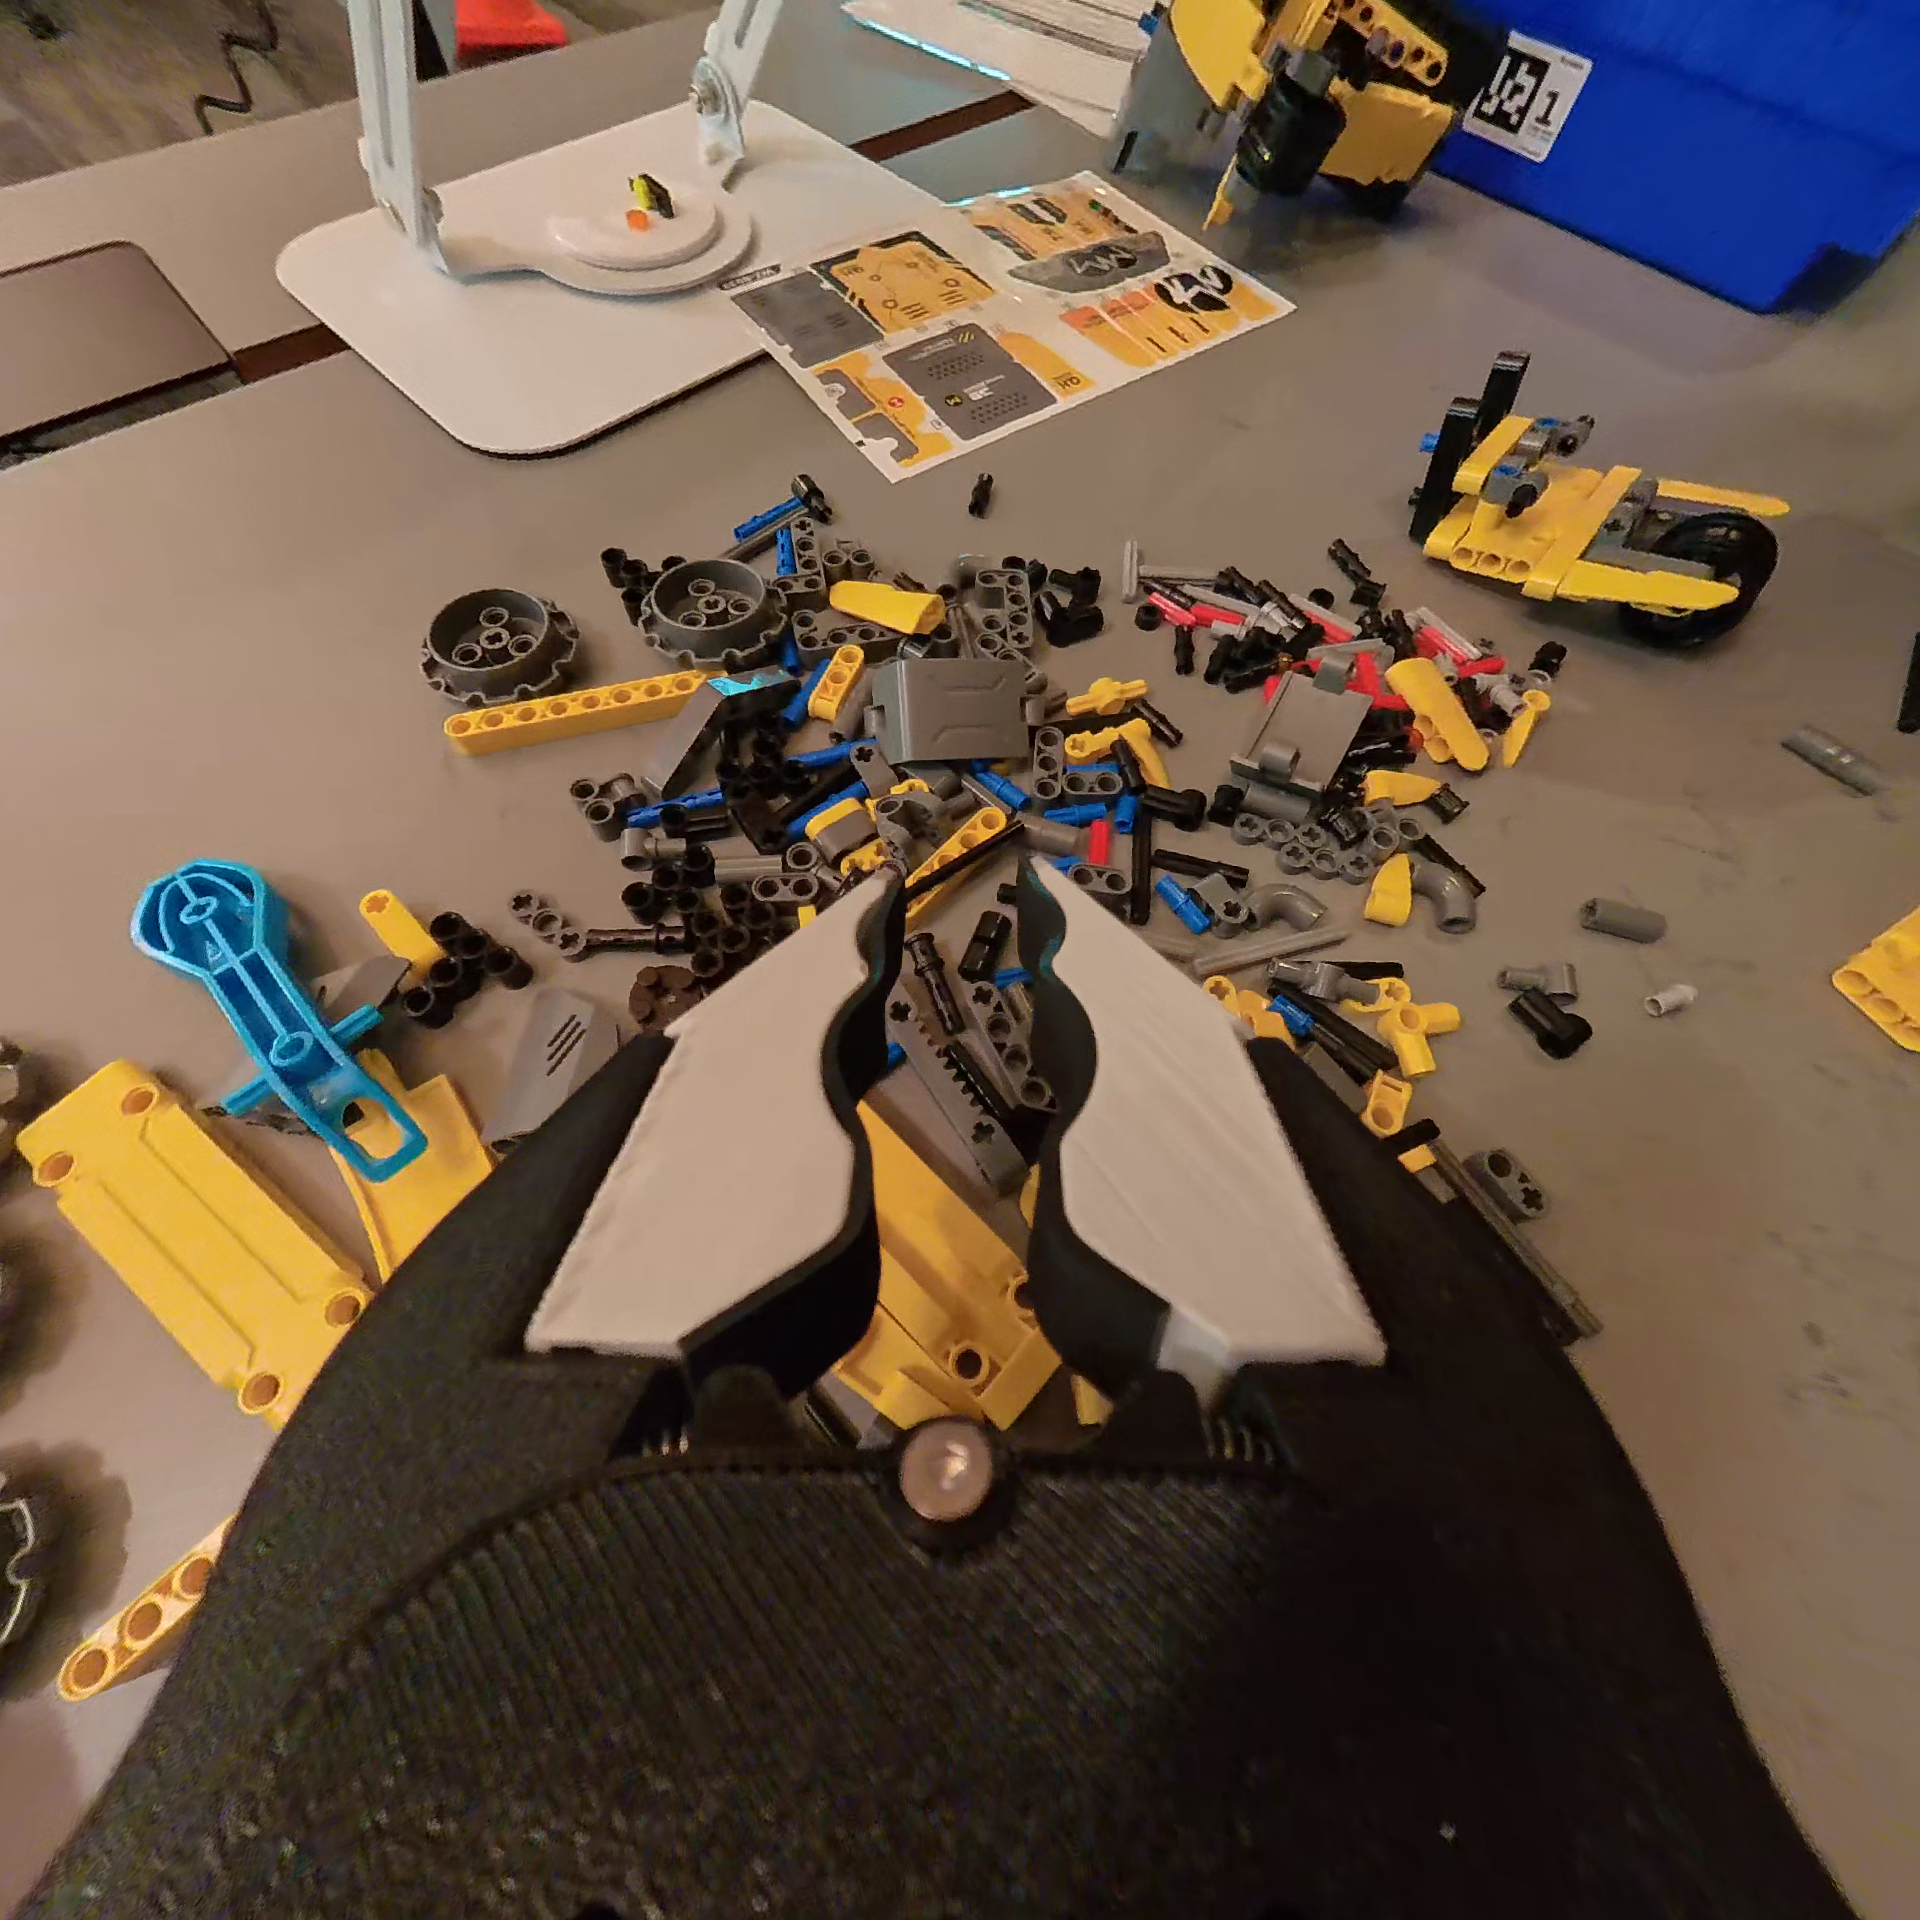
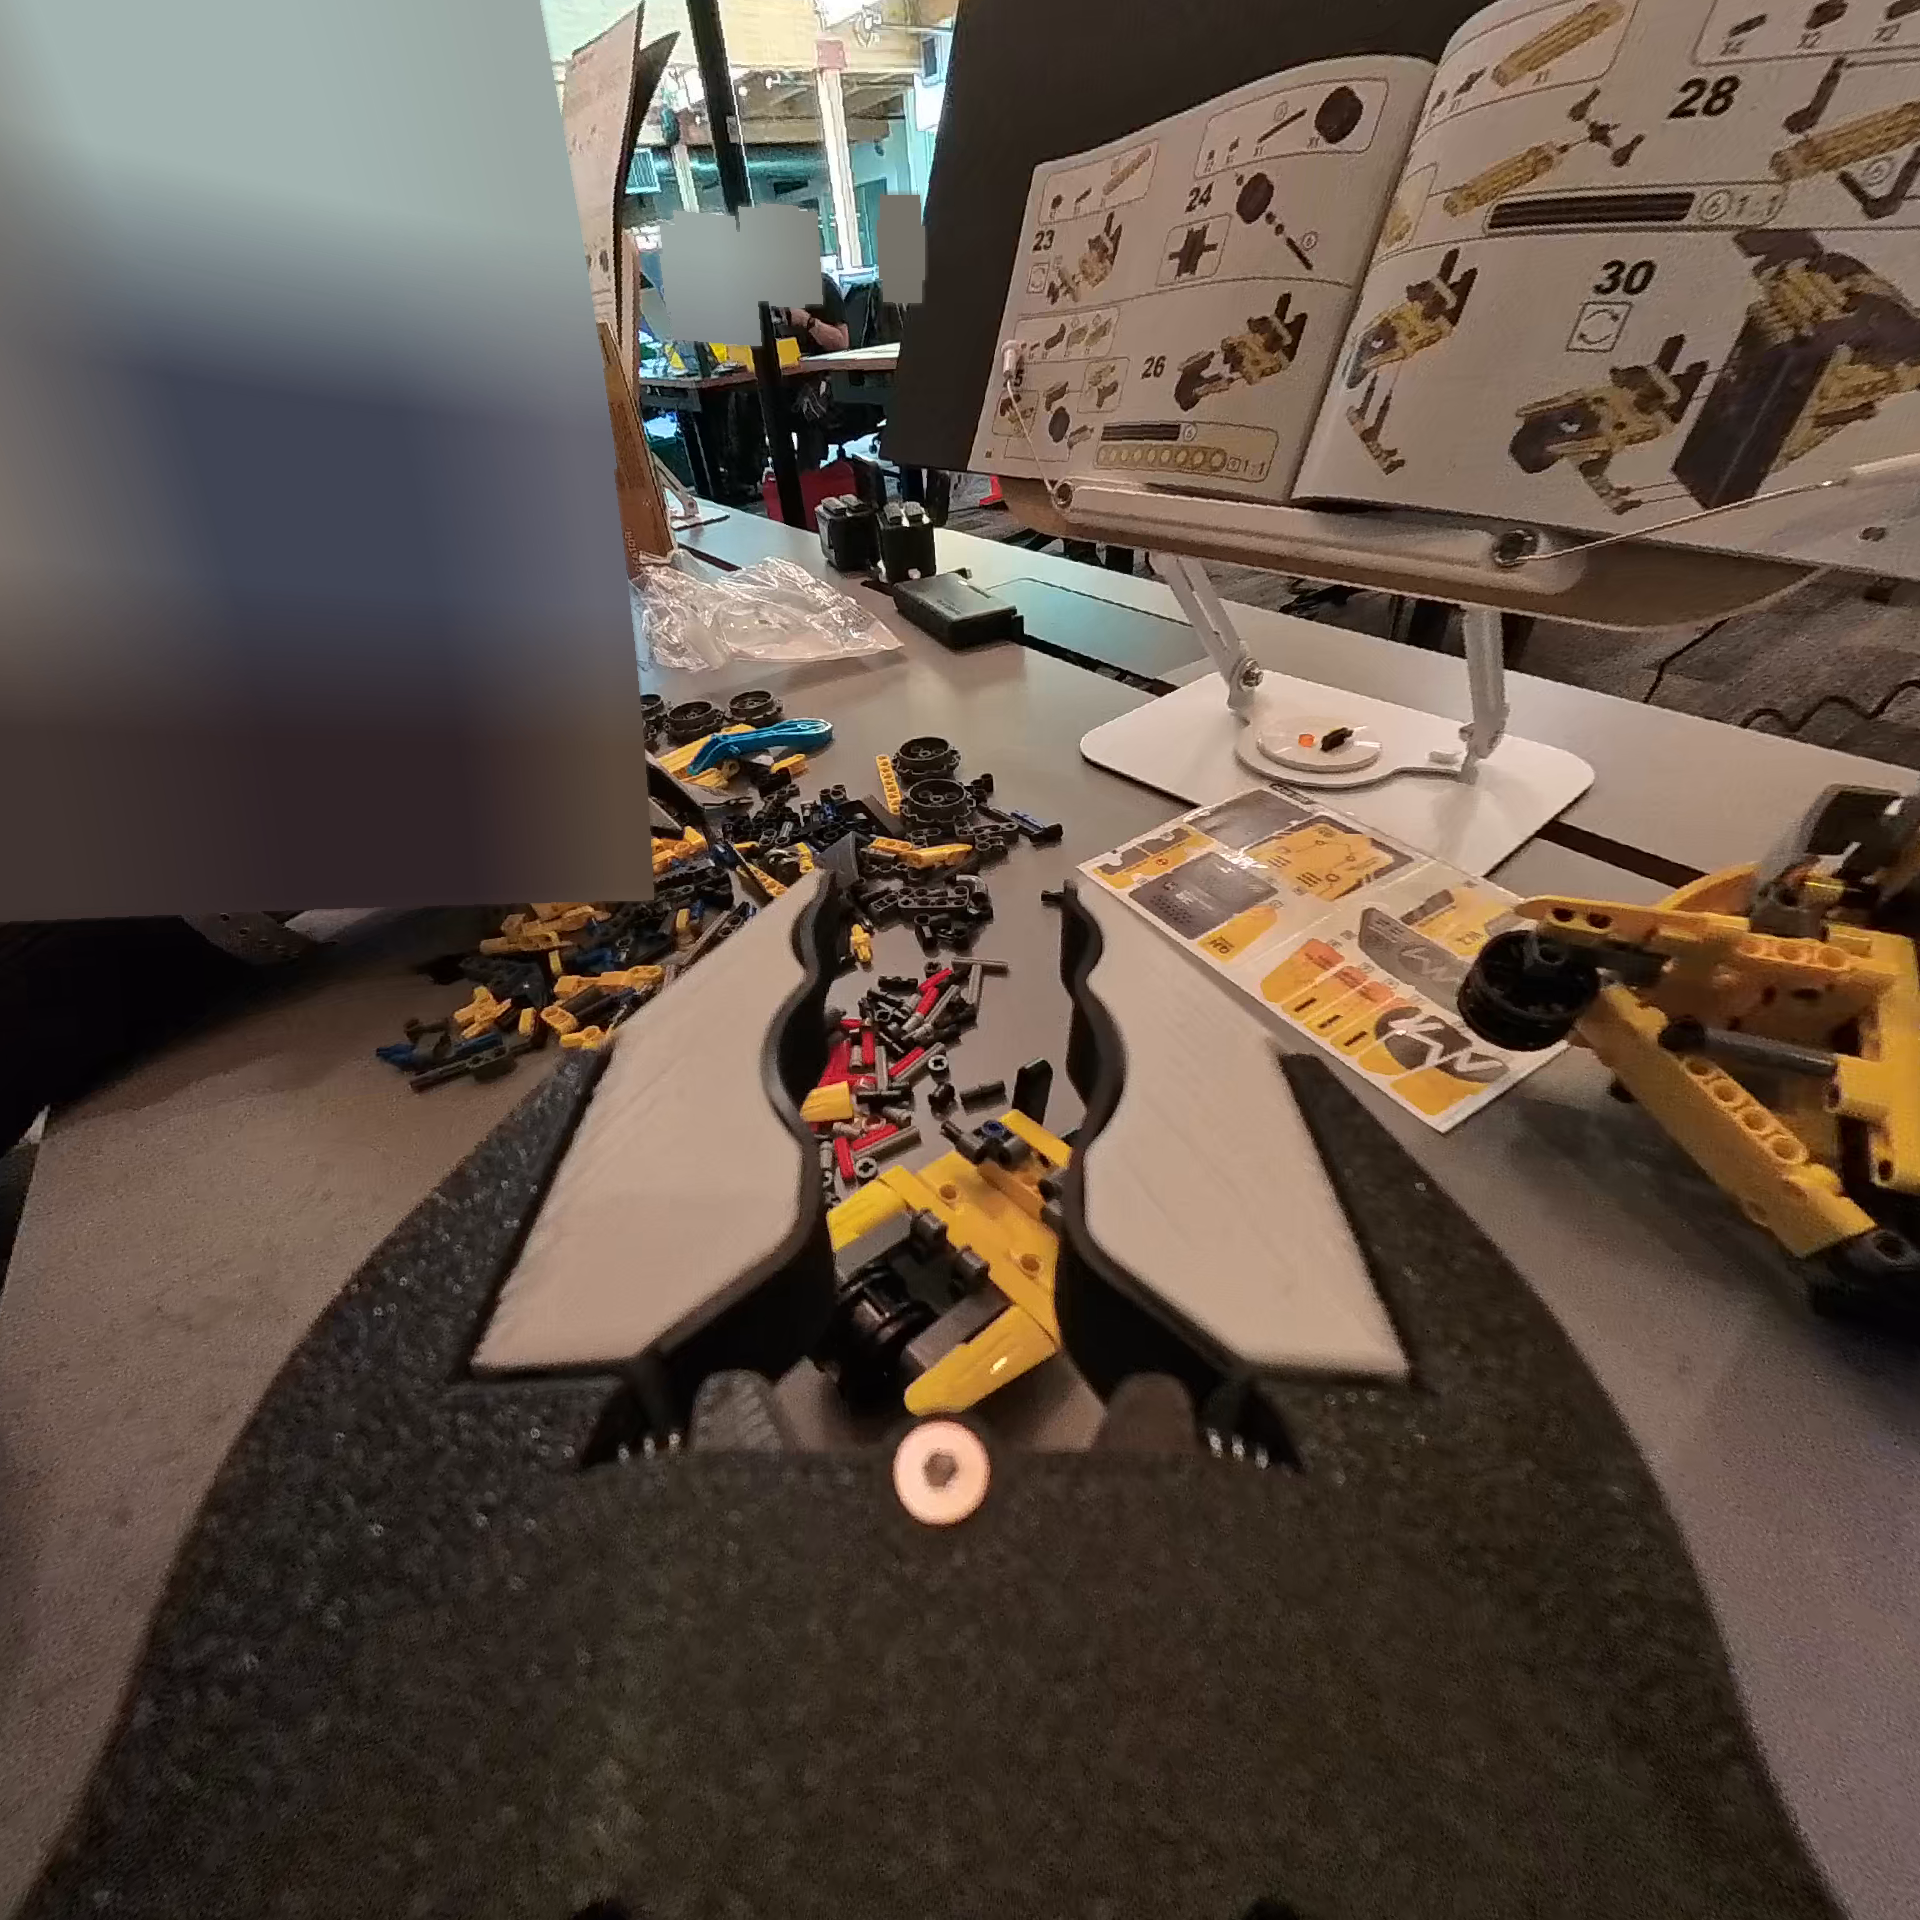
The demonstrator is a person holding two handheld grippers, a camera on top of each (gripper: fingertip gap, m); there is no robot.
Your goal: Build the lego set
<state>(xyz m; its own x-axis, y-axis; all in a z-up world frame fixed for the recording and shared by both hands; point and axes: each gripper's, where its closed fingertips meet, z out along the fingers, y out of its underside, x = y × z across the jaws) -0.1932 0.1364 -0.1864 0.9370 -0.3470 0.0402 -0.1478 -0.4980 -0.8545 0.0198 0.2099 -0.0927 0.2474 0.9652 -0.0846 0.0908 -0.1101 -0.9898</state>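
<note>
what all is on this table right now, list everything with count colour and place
loose building pieces: too many to count, black, grey, yellow, blue, red; heap mid-table
toothed wheels: two in the left wrist view, dark grey; far left edge of heap
blue tool: one, light blue; left of heap
yellow panel: one, yellow; near left, beside blue tool
small assembly: one, yellow and black; right of heap
large assembly: one, yellow and black; right, beside sticker sheet
sticker sheet: one, yellow and grey; behind heap
book stand: one, white; far side
instruction booklet: one, open on stand
blue bin: one; far right
plastic bag: one, clear; far left
left gripper: open, over heap
right gripper: open, over small assembly
</note>
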